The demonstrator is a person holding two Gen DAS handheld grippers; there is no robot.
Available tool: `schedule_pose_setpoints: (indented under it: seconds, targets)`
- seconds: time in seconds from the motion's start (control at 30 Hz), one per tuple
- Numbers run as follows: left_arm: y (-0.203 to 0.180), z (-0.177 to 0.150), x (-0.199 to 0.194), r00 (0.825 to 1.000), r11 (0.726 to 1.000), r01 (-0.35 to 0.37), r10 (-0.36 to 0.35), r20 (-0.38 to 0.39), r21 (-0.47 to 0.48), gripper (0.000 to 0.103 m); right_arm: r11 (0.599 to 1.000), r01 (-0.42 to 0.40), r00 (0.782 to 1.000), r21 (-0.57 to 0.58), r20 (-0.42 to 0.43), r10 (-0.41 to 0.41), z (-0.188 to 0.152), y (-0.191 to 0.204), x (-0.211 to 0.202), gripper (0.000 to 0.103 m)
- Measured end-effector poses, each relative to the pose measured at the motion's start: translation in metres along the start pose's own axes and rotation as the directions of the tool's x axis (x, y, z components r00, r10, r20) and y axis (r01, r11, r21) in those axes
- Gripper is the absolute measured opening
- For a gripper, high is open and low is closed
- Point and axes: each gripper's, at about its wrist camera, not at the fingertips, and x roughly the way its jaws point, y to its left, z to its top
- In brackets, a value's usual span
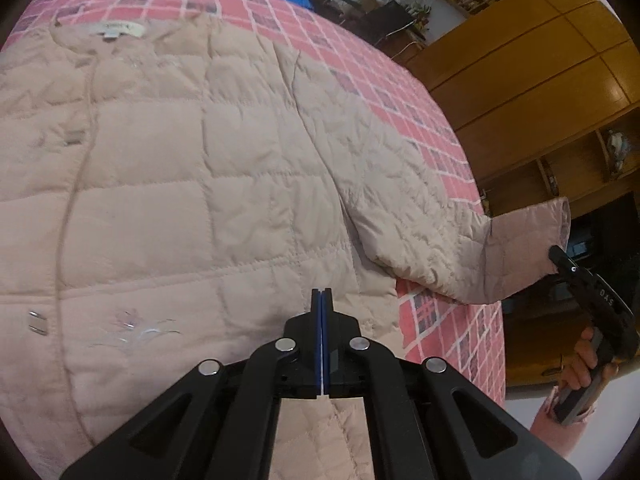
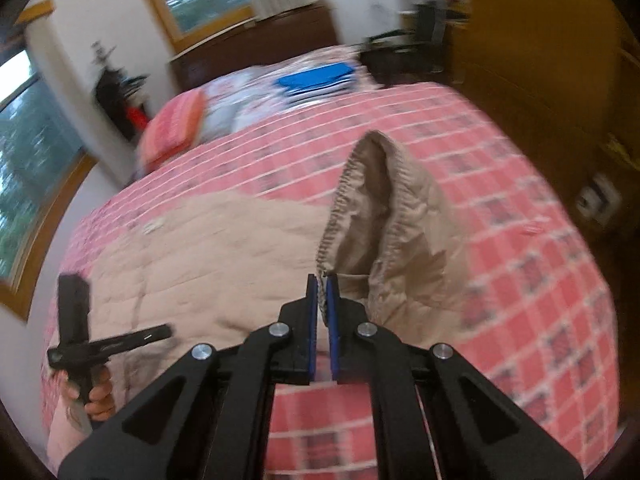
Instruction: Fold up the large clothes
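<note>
Left wrist view: quilted beige jacket (image 1: 168, 184) lies spread flat on the pink checked bedspread (image 1: 404, 108), collar far ahead, front panel directly under and ahead of the left gripper (image 1: 321, 300). Left gripper's pads are pressed together with nothing between them, hovering over the lower front panel. Off to its right, the sleeve (image 1: 436, 220) runs out to the bed edge, cuff lifted by the right gripper (image 1: 558, 258). Right wrist view: right gripper (image 2: 322, 284) is clenched on the ribbed cuff (image 2: 362, 200), which stands up open just ahead of the pads; jacket body sits ahead-left, bedspread to the right. View is motion-blurred. Handling guess: padded, soft, light for its bulk, shell fabric likely slick, so it should slump and spring back from folds. Best grips look like seams, cuff ribbing or hem, not mid-panel puff.
</note>
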Motion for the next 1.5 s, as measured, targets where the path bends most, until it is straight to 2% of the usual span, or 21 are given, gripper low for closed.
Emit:
schedule_pose_setpoints:
  seconds: [0.1,0.17,0.2,0.23,0.3,0.33,0.43,0.63,0.77,0.8,0.83,0.9,0.97,1.07,1.17,1.2,1.23,1.3,1.37,1.5]
  targets:
    - [0.007,0.004,-0.003,0.999,0.998,0.042,-0.042,0.007,-0.041,0.002,0.996,-0.057,0.998,-0.069,-0.041,0.055,-0.004,0.040,0.026,0.003]
    - [0.007,0.008,-0.003,0.997,0.995,0.082,-0.082,0.005,-0.051,0.008,0.991,-0.095,0.993,-0.095,-0.077,0.087,-0.007,0.062,0.050,0.003]
    - [0.006,0.010,-0.004,0.995,0.993,0.103,-0.102,0.007,-0.053,0.020,0.989,-0.104,0.991,-0.102,-0.094,0.094,-0.009,0.070,0.060,0.003]
    - [0.005,0.012,-0.005,0.993,0.992,0.115,-0.115,0.011,-0.053,0.036,0.988,-0.108,0.989,-0.108,-0.111,0.096,-0.012,0.076,0.071,0.003]
    - [0.000,0.018,-0.006,0.989,0.988,0.143,-0.141,0.036,-0.055,0.053,0.987,-0.111,0.985,-0.118,-0.142,0.094,-0.021,0.088,0.088,0.003]
    - [-0.002,0.020,-0.005,0.988,0.987,0.151,-0.148,0.041,-0.055,0.053,0.987,-0.111,0.983,-0.119,-0.158,0.091,-0.024,0.091,0.098,0.003]
    - [-0.010,0.031,0.009,0.982,0.980,0.188,-0.187,0.016,-0.062,0.053,0.987,-0.110,0.979,-0.113,-0.182,0.089,-0.031,0.096,0.117,0.003]
    - [-0.027,0.048,0.044,0.978,0.976,0.205,-0.207,-0.018,-0.072,0.053,0.985,-0.112,0.975,-0.128,-0.206,0.084,-0.043,0.095,0.134,0.003]
    - [-0.037,0.056,0.070,0.982,0.982,0.174,-0.178,-0.063,-0.068,0.050,0.985,-0.116,0.972,-0.128,-0.217,0.087,-0.050,0.097,0.147,0.003]
    - [-0.037,0.056,0.076,0.983,0.984,0.161,-0.167,-0.072,-0.080,0.040,0.985,-0.120,0.971,-0.126,-0.220,0.090,-0.051,0.096,0.148,0.003]
    - [-0.035,0.058,0.085,0.983,0.984,0.149,-0.158,-0.090,-0.097,0.019,0.984,-0.124,0.970,-0.128,-0.222,0.094,-0.052,0.096,0.149,0.005]
    - [-0.032,0.057,0.094,0.981,0.982,0.144,-0.157,-0.110,-0.120,0.009,0.983,-0.131,0.971,-0.131,-0.219,0.100,-0.053,0.095,0.147,0.005]
    - [-0.030,0.056,0.096,0.979,0.980,0.158,-0.172,-0.109,-0.122,0.006,0.982,-0.140,0.970,-0.129,-0.219,0.110,-0.054,0.091,0.141,0.006]
    - [-0.031,0.050,0.082,0.980,0.981,0.174,-0.181,-0.086,-0.083,0.004,0.979,-0.171,0.966,-0.110,-0.215,0.144,-0.052,0.086,0.127,0.007]
    - [-0.032,0.047,0.053,0.981,0.982,0.188,-0.189,-0.037,-0.037,0.004,0.969,-0.235,0.957,-0.069,-0.190,0.219,-0.046,0.074,0.098,0.008]
    - [-0.032,0.048,0.047,0.984,0.984,0.176,-0.177,-0.017,-0.023,0.004,0.973,-0.221,0.962,-0.068,-0.177,0.206,-0.043,0.071,0.091,0.013]
    - [-0.029,0.049,0.033,0.986,0.986,0.169,-0.169,0.010,-0.005,0.004,0.980,-0.188,0.972,-0.068,-0.157,0.175,-0.039,0.065,0.082,0.028]
    - [-0.021,0.051,0.015,0.988,0.988,0.152,-0.152,0.042,0.003,0.004,0.991,-0.117,0.987,-0.060,-0.121,0.109,-0.033,0.053,0.066,0.044]
    - [-0.008,0.052,-0.006,0.989,0.992,0.122,-0.122,0.078,0.010,0.004,0.998,-0.043,0.994,-0.054,-0.105,0.038,-0.029,0.042,0.060,0.044]
    - [0.029,0.050,-0.047,0.988,0.997,0.081,-0.078,0.131,-0.016,0.004,0.999,-0.040,0.990,-0.001,-0.139,0.039,-0.027,0.024,0.066,0.044]
